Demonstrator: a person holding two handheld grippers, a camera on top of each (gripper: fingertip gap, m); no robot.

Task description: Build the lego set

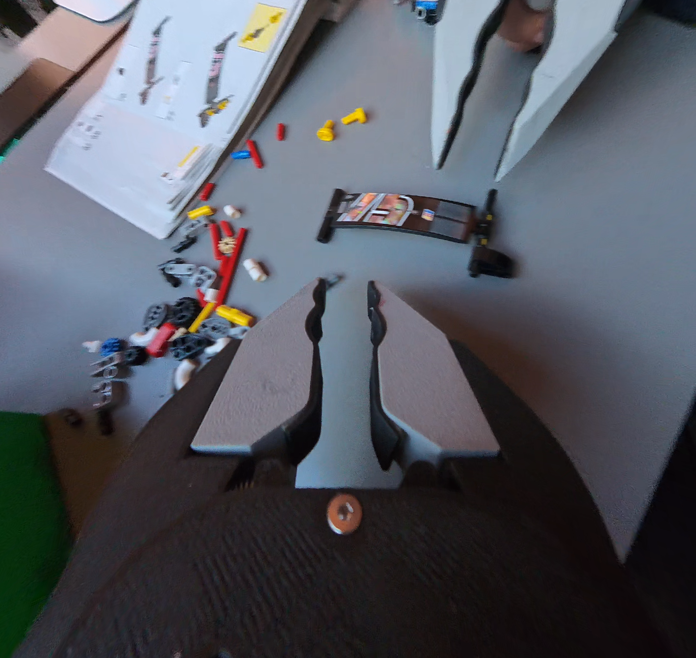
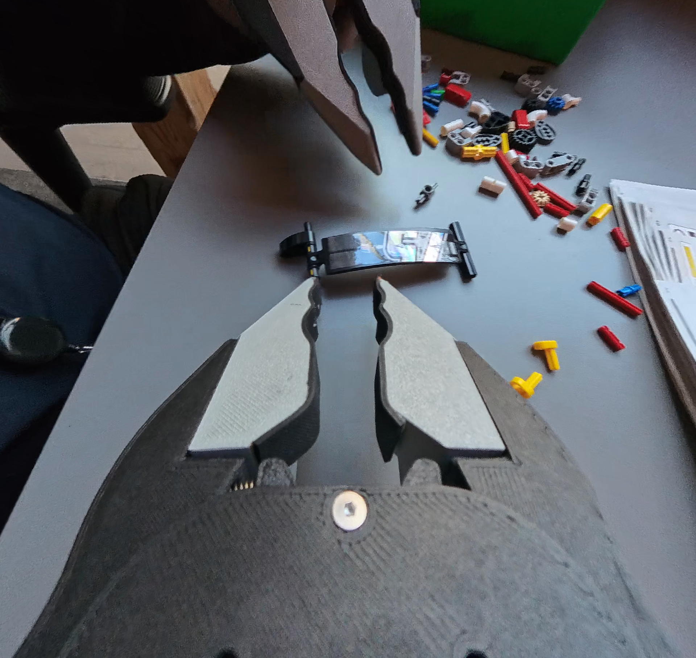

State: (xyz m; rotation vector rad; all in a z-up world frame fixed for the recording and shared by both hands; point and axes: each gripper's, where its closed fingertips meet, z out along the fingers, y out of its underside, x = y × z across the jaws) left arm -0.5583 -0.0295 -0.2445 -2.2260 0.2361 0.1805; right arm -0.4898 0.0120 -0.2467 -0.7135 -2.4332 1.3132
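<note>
A black curved panel with a shiny sticker and black cross-pins at both ends [image 2: 384, 251] lies on the grey table [image 2: 263, 172]. It also shows in the left wrist view [image 1: 399, 216]. My right gripper [image 2: 346, 280] is open and empty, its tips just short of the panel's near edge. It hangs above the panel in the left wrist view [image 1: 469, 172]. My left gripper [image 1: 345, 282] is open and empty. A small dark connector piece [image 1: 333, 279] lies on the table by its left fingertip. In the right wrist view the left gripper [image 2: 397, 161] hovers above that piece [image 2: 425, 195].
A pile of red, yellow, black and grey building pieces [image 1: 196, 300] lies left of my left gripper. An open instruction booklet [image 1: 180, 86] lies beyond it. Two yellow pins [image 2: 546, 353] lie near the booklet [image 2: 663, 248]. A green box [image 2: 519, 3] stands behind the pile. The table edge [image 2: 180, 195] runs along the left. My hands' fingertips stand some 9 cm from each other.
</note>
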